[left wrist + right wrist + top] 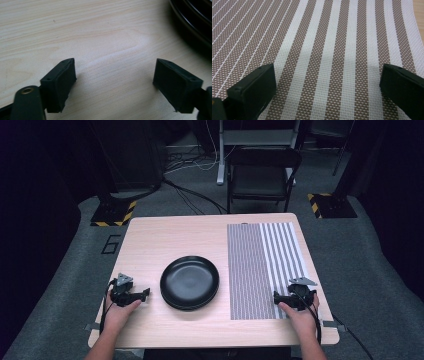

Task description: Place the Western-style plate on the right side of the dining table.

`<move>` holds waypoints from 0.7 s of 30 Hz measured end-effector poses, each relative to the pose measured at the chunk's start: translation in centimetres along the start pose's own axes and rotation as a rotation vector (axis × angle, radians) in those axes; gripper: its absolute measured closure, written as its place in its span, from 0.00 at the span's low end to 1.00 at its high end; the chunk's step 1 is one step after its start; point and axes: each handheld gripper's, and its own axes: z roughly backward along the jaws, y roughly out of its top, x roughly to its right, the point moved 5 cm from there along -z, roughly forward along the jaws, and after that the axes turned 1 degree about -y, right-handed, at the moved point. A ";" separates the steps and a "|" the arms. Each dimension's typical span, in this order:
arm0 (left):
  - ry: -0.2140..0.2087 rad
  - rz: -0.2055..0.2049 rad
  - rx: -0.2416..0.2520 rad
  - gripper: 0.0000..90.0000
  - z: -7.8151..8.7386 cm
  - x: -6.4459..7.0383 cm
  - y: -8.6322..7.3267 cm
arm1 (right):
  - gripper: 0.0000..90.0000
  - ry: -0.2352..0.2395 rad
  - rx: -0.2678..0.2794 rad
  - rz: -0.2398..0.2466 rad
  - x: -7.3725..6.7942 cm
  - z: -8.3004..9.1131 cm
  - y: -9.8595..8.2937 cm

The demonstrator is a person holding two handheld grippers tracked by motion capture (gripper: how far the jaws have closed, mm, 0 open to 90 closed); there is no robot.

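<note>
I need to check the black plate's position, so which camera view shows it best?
The high view: the whole black plate sits on the table, between the left gripper and the striped mat. The left gripper view catches just a dark edge of it. The right gripper view looks down on the mat.

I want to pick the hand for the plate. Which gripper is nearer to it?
Left. The left gripper sits just left of the plate, apart from it. The right gripper rests on the mat, farther off.
</note>
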 end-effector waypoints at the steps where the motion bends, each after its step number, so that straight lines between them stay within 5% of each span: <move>1: -0.001 0.002 0.003 0.25 0.0 0.0 0.0 | 0.01 0.000 0.001 -0.001 0.0 0.0 0.0; 6: -0.001 0.002 0.000 0.39 0.3 -0.1 0.1 | 0.12 0.005 -0.002 0.009 -0.5 0.3 0.2; 12: -0.022 0.030 -0.033 0.48 0.8 0.1 0.2 | 0.37 0.017 0.015 -0.013 -1.0 1.2 0.8; 15: -0.027 0.044 -0.027 0.51 1.2 0.1 0.4 | 0.47 0.056 0.018 -0.030 -1.2 1.7 1.0; 21: -0.044 0.071 -0.014 0.52 1.7 0.5 0.6 | 0.46 0.063 0.015 -0.022 -1.4 2.0 1.1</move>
